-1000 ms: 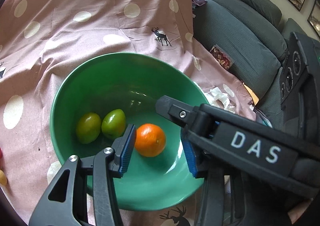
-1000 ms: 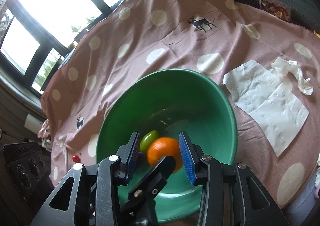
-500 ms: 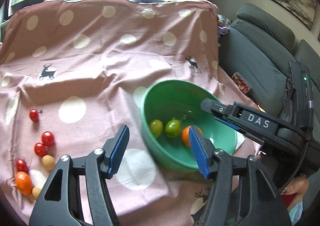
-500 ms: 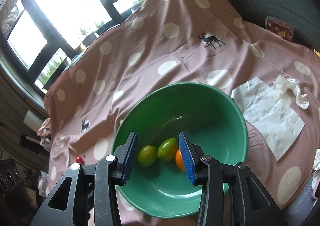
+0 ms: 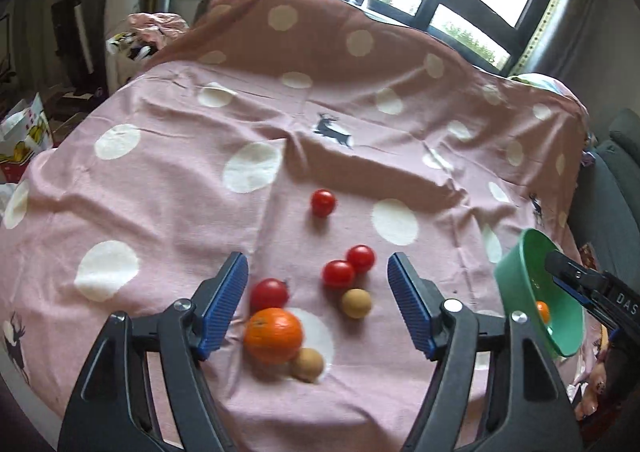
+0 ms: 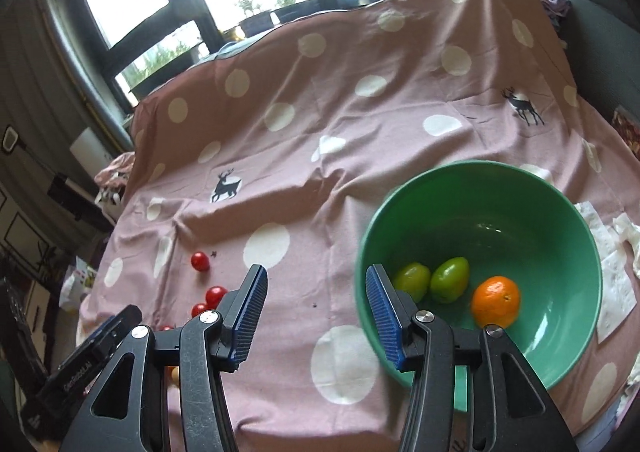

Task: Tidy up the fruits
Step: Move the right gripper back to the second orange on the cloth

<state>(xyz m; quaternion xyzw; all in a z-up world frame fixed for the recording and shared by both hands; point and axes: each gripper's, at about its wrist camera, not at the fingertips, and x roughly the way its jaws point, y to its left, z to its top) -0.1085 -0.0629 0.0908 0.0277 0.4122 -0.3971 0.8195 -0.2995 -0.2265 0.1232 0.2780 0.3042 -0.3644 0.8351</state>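
My left gripper (image 5: 318, 302) is open and empty, hovering over loose fruit on the pink spotted cloth: an orange (image 5: 273, 334), several red tomatoes (image 5: 339, 273) and two small tan fruits (image 5: 356, 303). The orange lies just inside the left finger. The green bowl (image 6: 560, 219) holds two green fruits (image 6: 449, 279) and an orange (image 6: 495, 300). My right gripper (image 6: 316, 318) is open and empty, just left of the bowl's near rim. The bowl also shows at the right edge of the left wrist view (image 5: 516, 276).
White paper napkins (image 6: 612, 276) lie right of the bowl. A grey sofa (image 5: 616, 187) stands to the right of the table. Boxes and clutter (image 5: 24, 131) sit on the floor at the left. Windows are behind the table.
My left gripper has swung left from the bowl to the loose fruit. My right gripper has pulled back and left, leaving the orange in the bowl.
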